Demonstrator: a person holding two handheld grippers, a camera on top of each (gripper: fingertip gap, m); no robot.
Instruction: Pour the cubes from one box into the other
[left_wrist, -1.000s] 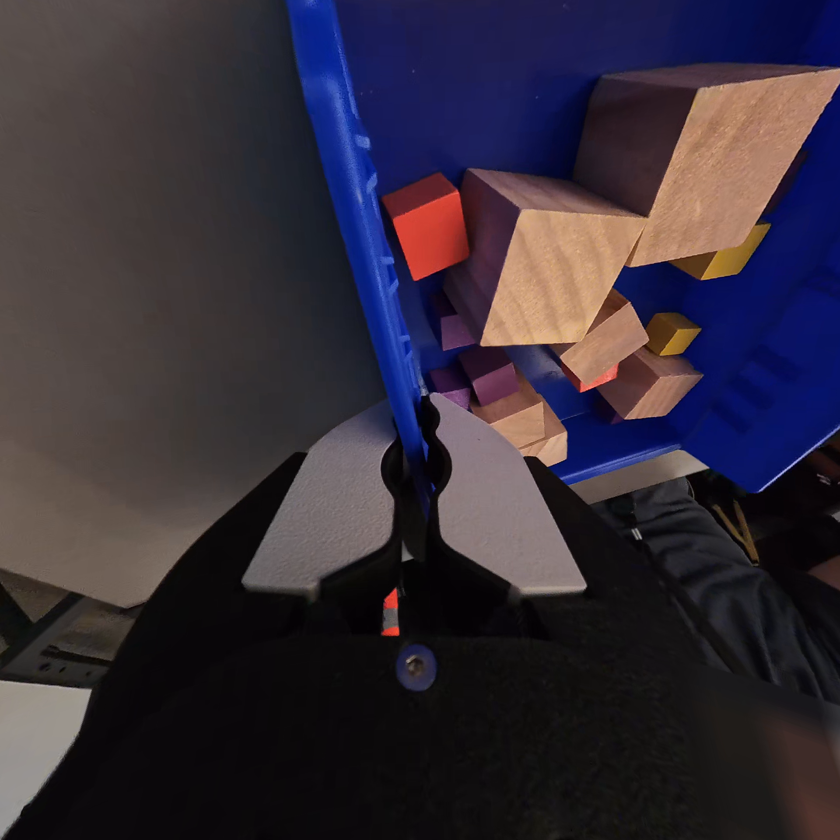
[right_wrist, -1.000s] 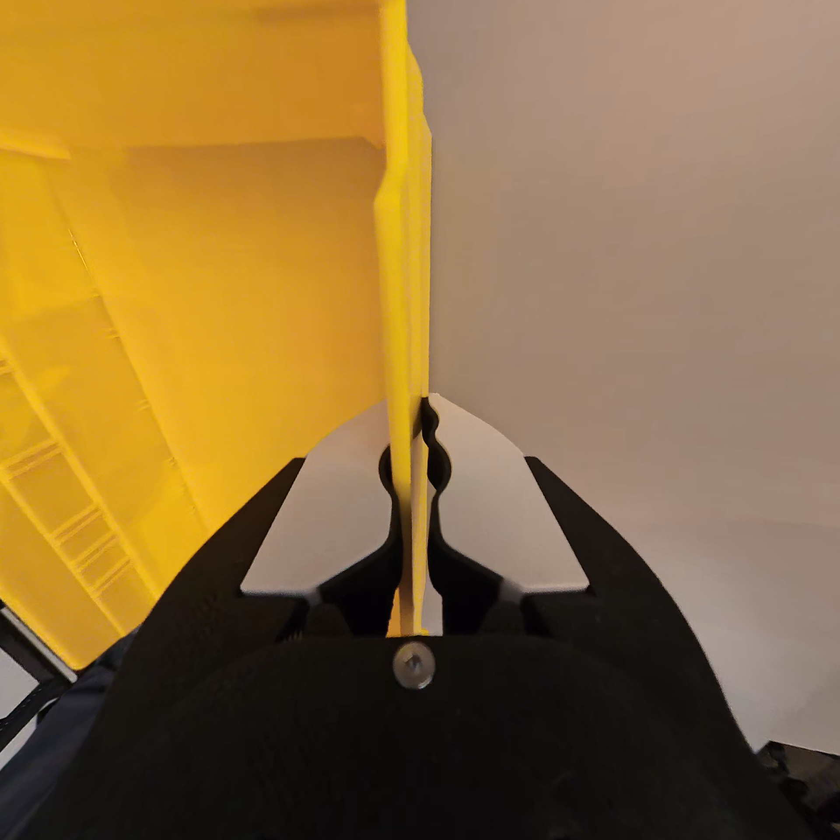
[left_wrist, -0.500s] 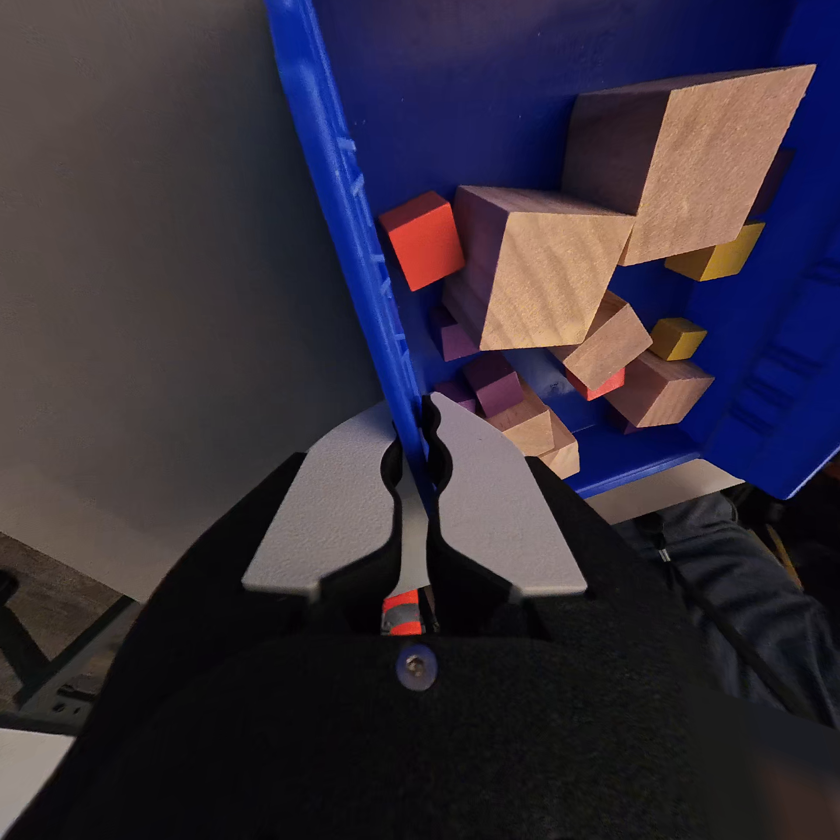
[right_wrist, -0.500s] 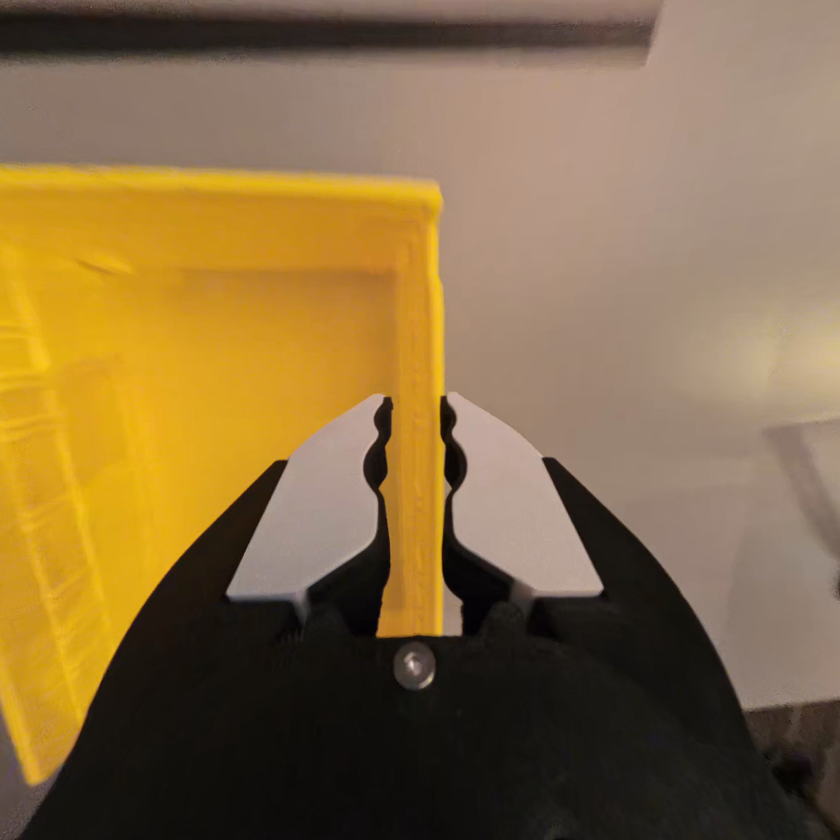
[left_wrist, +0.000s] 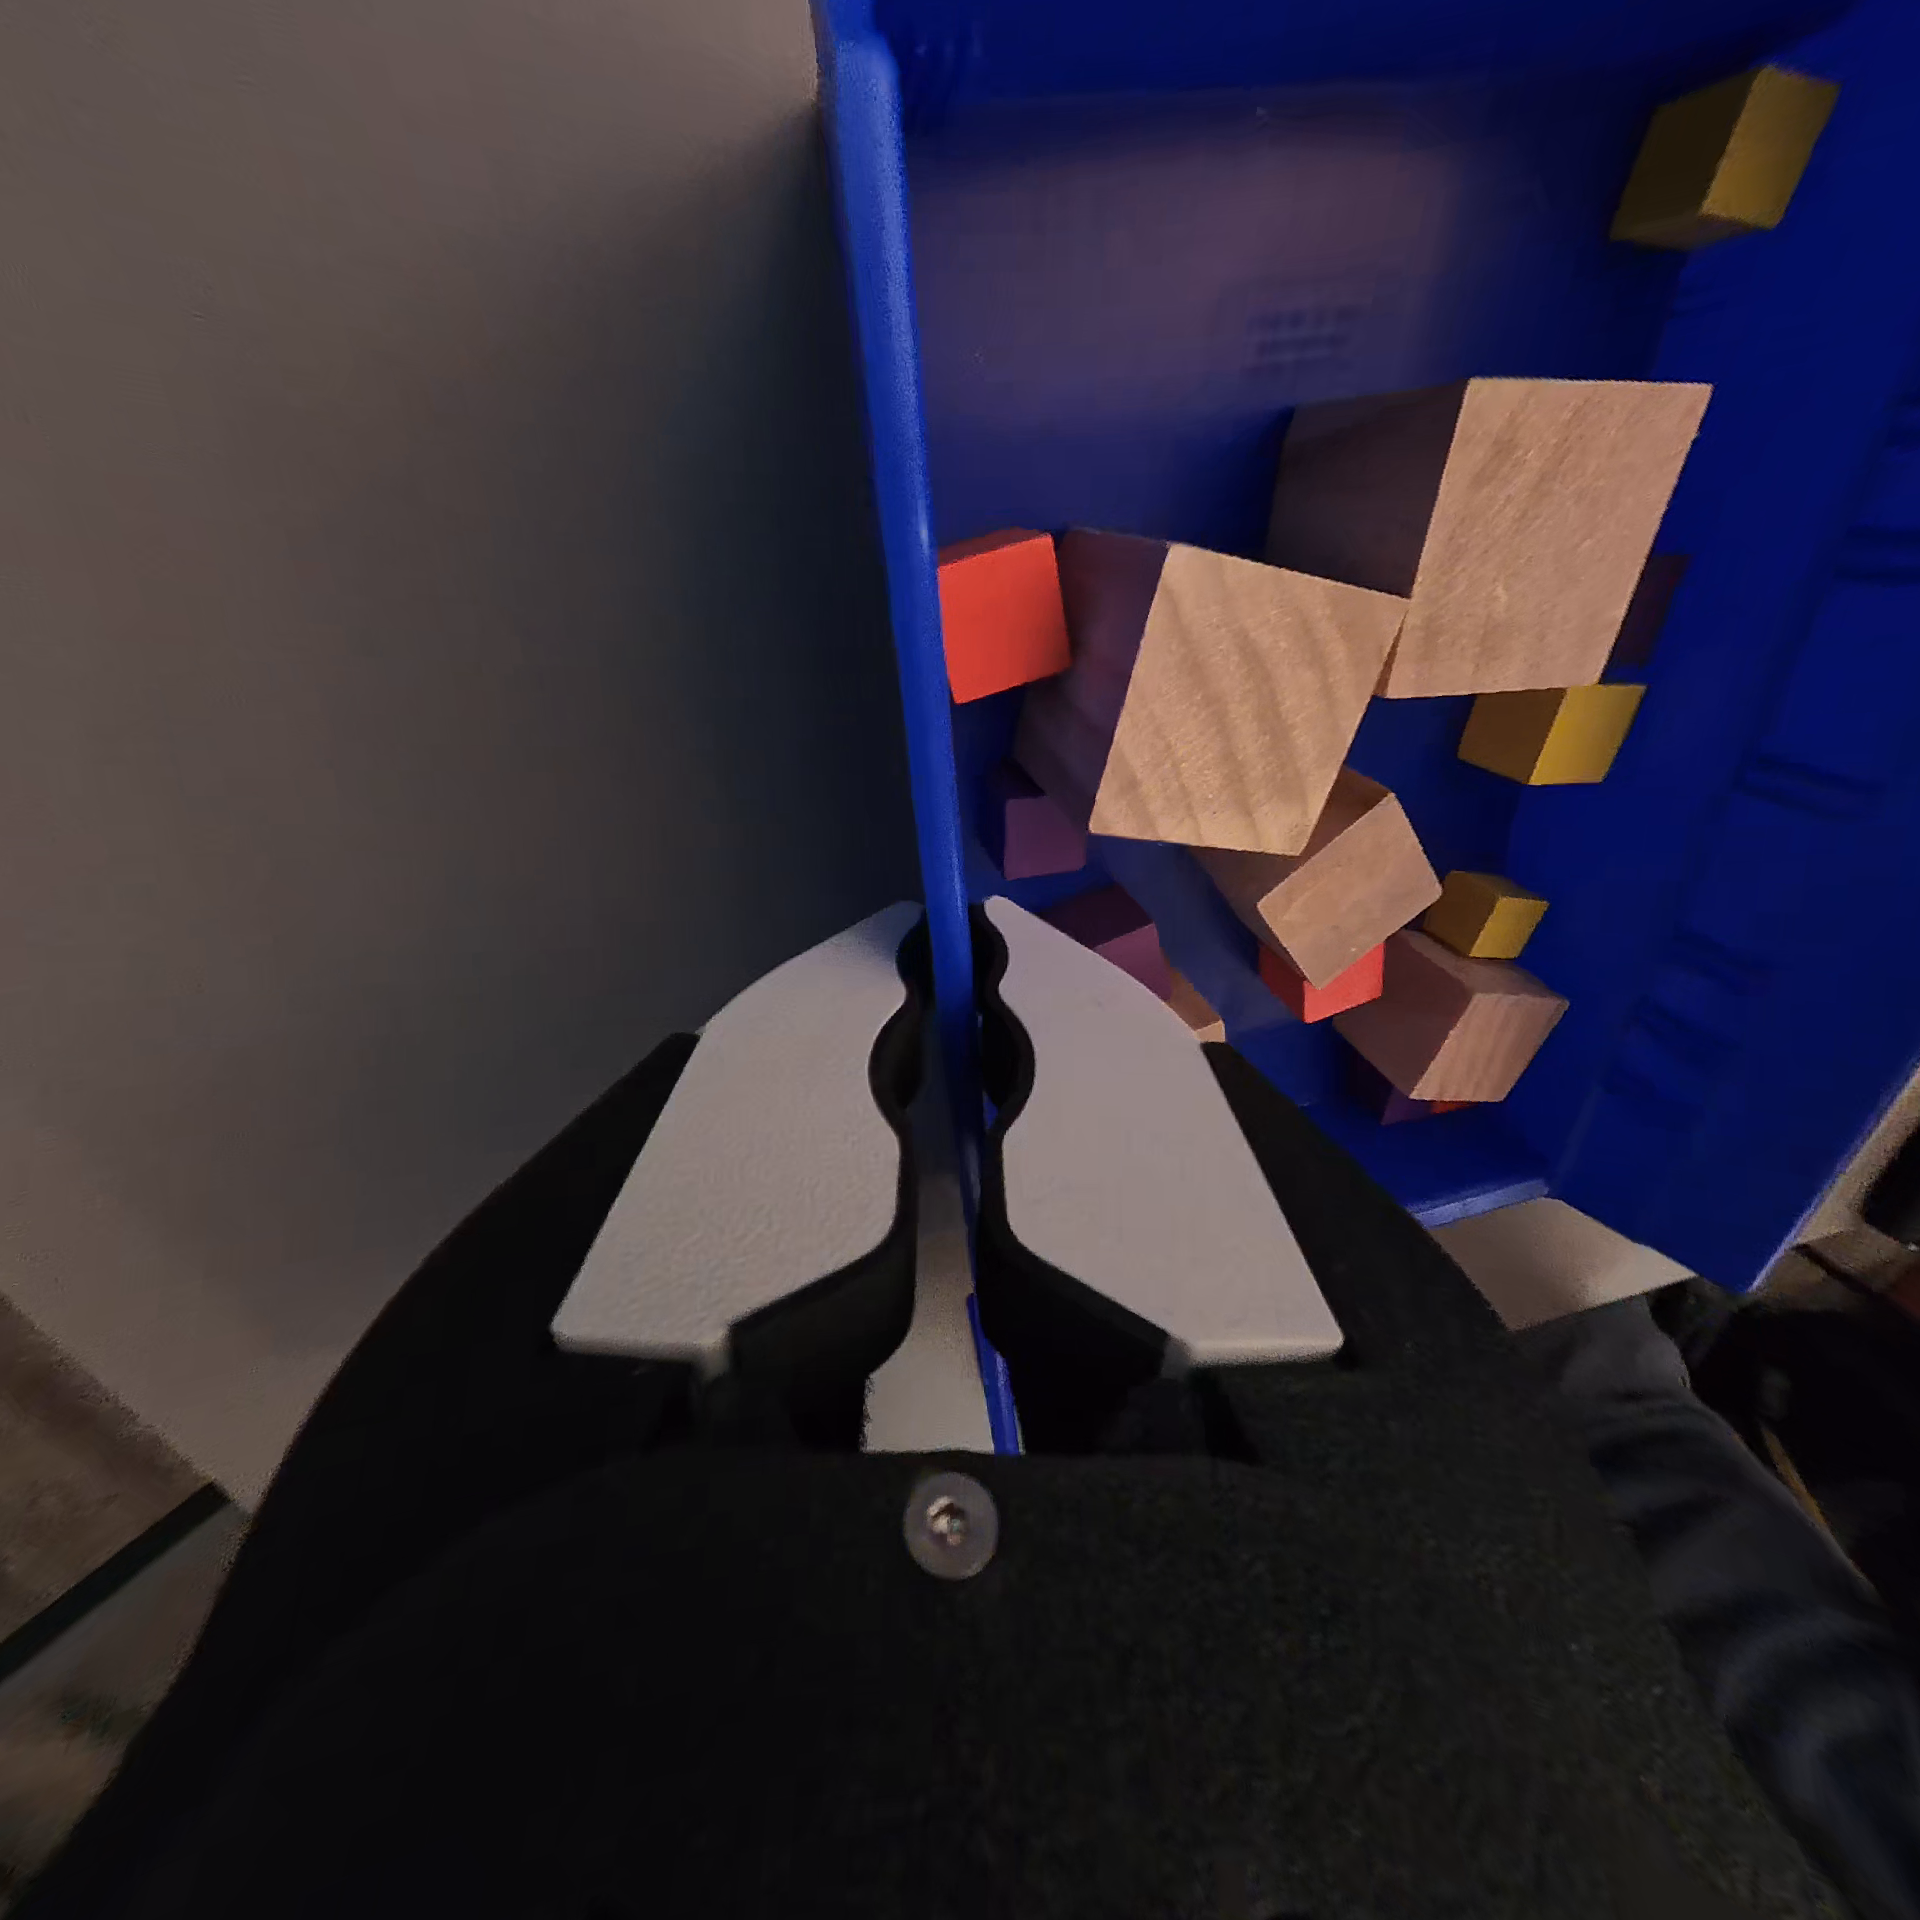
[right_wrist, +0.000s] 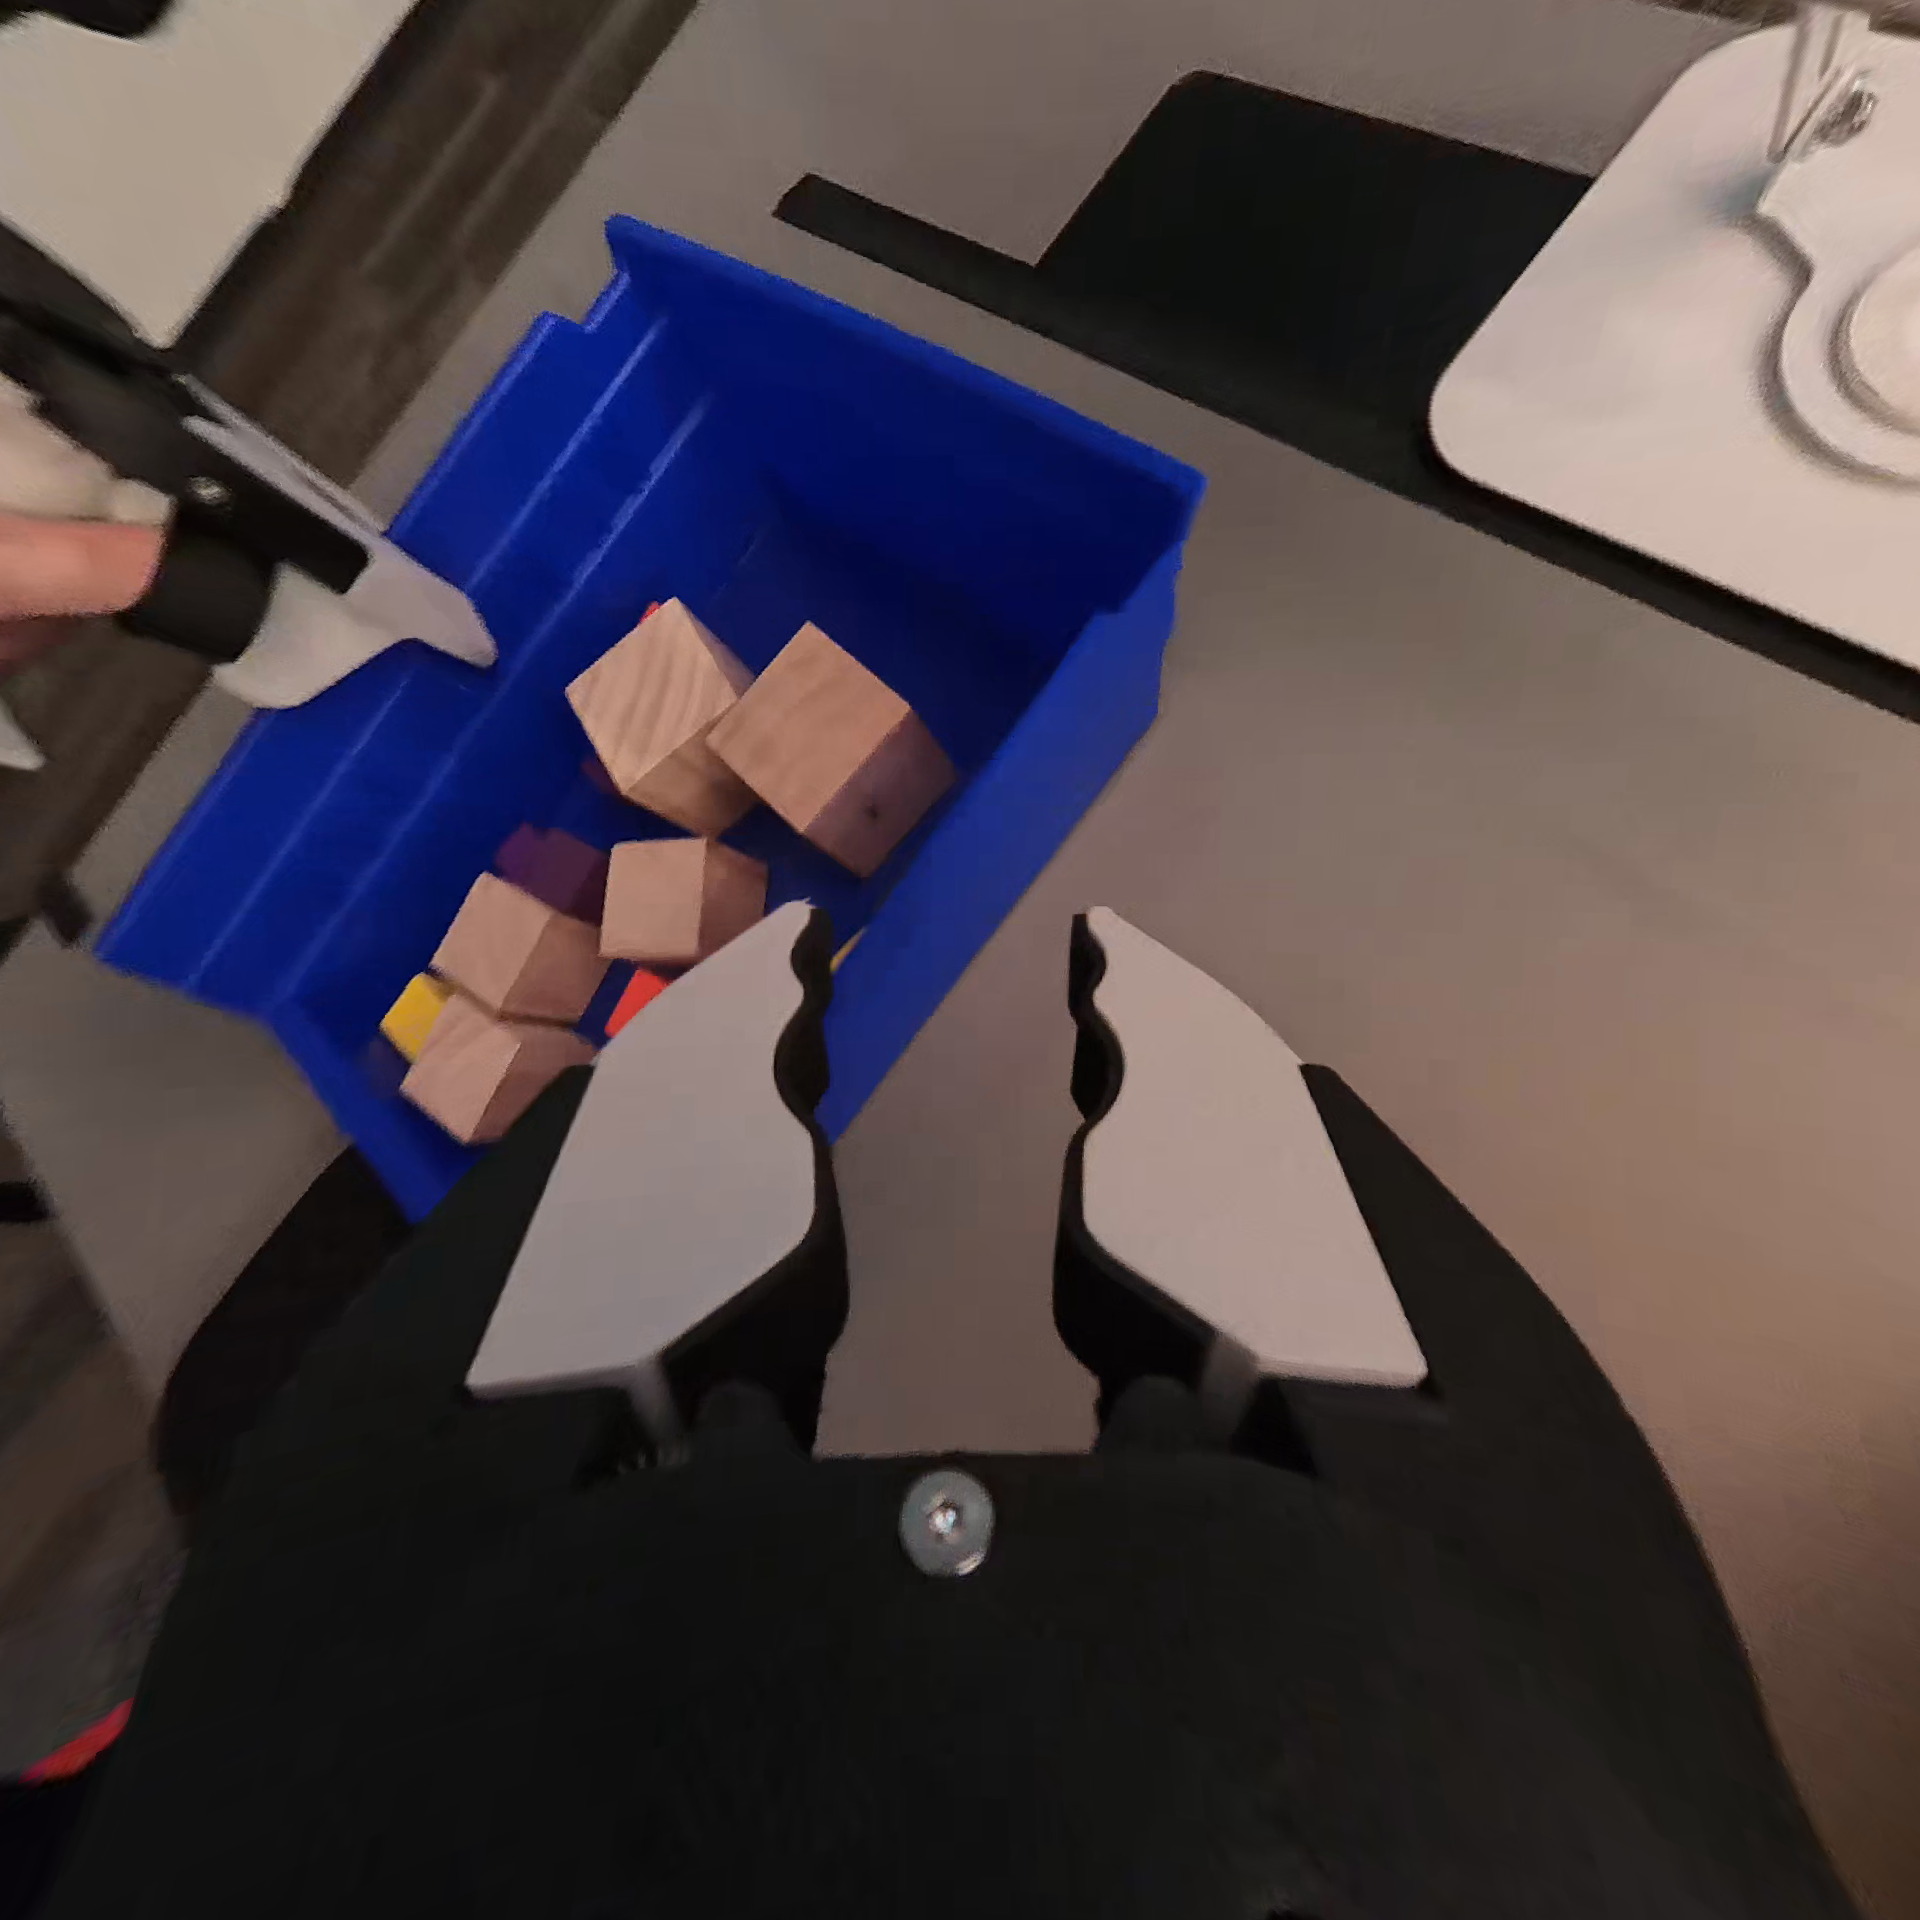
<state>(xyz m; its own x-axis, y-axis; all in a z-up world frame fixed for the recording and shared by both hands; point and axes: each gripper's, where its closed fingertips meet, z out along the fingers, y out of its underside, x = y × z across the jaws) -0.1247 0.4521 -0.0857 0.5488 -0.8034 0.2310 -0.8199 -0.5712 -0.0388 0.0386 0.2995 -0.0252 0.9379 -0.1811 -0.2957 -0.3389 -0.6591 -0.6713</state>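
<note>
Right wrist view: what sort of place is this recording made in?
Probably an office or lab desk, not a kitchen or workshop. A plain grey tabletop holds a blue plastic bin of wooden and coloured cubes, with a flat black mat and a rounded white stand base behind.

The left gripper (left_wrist: 951, 925) was closed tightly on a thin wall, while the right gripper (right_wrist: 940, 920) stood wide apart, holding nothing.
</note>
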